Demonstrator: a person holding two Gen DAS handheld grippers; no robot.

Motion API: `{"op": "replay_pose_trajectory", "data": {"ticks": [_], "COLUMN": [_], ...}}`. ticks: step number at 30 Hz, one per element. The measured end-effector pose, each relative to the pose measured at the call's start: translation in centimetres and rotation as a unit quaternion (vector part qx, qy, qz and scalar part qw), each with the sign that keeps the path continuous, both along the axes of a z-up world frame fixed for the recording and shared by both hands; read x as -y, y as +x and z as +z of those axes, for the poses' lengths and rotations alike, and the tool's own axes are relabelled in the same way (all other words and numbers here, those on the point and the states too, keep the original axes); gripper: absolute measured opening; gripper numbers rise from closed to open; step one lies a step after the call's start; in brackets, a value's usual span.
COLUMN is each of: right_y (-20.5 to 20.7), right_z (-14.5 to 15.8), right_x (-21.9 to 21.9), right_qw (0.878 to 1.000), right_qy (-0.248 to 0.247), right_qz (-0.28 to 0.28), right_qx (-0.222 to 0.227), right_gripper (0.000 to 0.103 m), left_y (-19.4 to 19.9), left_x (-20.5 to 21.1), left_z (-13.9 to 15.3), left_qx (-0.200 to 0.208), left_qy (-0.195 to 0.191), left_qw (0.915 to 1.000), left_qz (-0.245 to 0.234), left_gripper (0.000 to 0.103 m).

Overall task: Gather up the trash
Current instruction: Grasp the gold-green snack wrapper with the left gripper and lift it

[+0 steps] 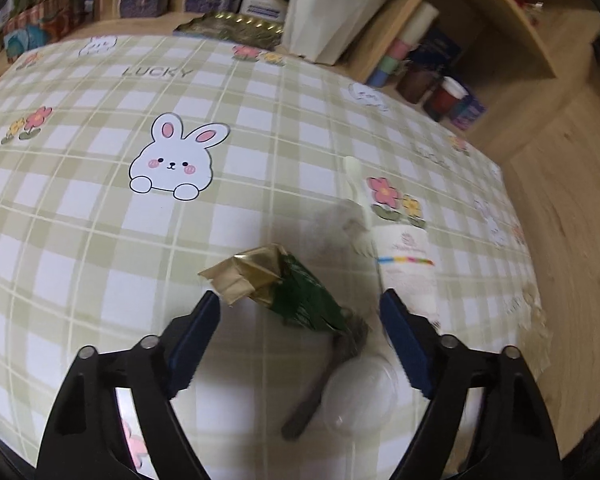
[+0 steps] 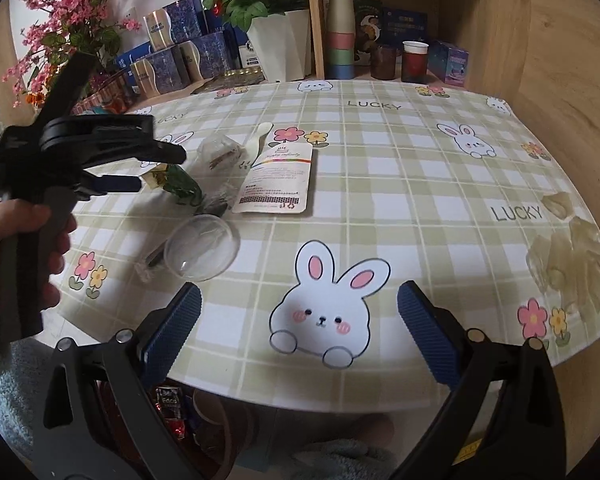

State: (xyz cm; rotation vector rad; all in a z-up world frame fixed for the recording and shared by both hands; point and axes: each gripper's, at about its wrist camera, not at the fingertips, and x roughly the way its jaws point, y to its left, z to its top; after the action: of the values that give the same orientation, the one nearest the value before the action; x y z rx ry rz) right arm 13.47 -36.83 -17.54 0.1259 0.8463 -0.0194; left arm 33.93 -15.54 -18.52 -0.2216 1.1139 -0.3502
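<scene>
Trash lies on the checked tablecloth (image 1: 100, 208). A crumpled gold-and-green wrapper (image 1: 276, 284) sits just ahead of my open, empty left gripper (image 1: 300, 312); it also shows in the right wrist view (image 2: 176, 184). Beside it are a clear plastic dome lid (image 1: 360, 396), a white printed pouch (image 1: 408, 272) and a white plastic spoon (image 1: 358, 188). In the right wrist view I see the lid (image 2: 202, 246), the pouch (image 2: 278, 180), a clear wrapper (image 2: 218, 152) and the left gripper (image 2: 148, 170). My right gripper (image 2: 300, 316) is open and empty over the table's near edge.
Boxes, a white flower pot (image 2: 276, 46), stacked cups (image 2: 340, 36) and a wooden shelf stand at the back. A crumpled clear film (image 2: 572, 248) lies at the right table edge. A bin with trash (image 2: 172, 412) shows below the near edge.
</scene>
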Motion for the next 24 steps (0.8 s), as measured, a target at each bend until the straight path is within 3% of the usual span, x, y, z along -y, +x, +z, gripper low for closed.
{"op": "replay_pose_trajectory", "data": {"ticks": [2, 6, 8, 9, 14, 17, 24], "right_y": [0.7, 1.8, 2.3, 2.7, 4.9, 7.1, 12.5], "right_z": [-0.1, -0.1, -0.1, -0.1, 0.1, -0.1, -1.4], "right_x": [0.1, 0.2, 0.2, 0.2, -0.1, -0.5, -1.2], "right_qw": [1.000, 1.000, 1.000, 1.000, 0.999, 0.998, 0.998], "right_qy": [-0.001, -0.005, -0.003, -0.004, 0.003, 0.007, 0.028], "right_qz": [0.003, 0.009, 0.016, 0.021, 0.044, 0.056, 0.046], "right_qx": [-0.001, 0.000, 0.000, 0.000, 0.003, 0.000, -0.025], "right_gripper": [0.097, 0.097, 0.097, 0.097, 0.095, 0.090, 0.090], "left_y": [0.8, 0.8, 0.5, 0.3, -1.0, -1.7, -3.7], "left_x": [0.3, -0.1, -0.4, -0.7, -2.6, -4.1, -7.7], "left_z": [-0.7, -0.9, -0.9, -0.9, -0.5, 0.3, 2.7], "left_qx": [-0.006, 0.003, 0.001, 0.001, 0.017, 0.033, 0.064], "left_qy": [0.017, 0.027, 0.016, 0.010, 0.021, 0.021, 0.003], "left_qw": [0.9998, 0.9996, 0.9996, 0.9994, 0.9982, 0.9978, 0.9975], "left_qz": [0.003, -0.011, -0.024, -0.033, -0.054, -0.053, -0.032], "left_gripper": [0.056, 0.052, 0.016, 0.014, 0.012, 0.011, 0.010]}}
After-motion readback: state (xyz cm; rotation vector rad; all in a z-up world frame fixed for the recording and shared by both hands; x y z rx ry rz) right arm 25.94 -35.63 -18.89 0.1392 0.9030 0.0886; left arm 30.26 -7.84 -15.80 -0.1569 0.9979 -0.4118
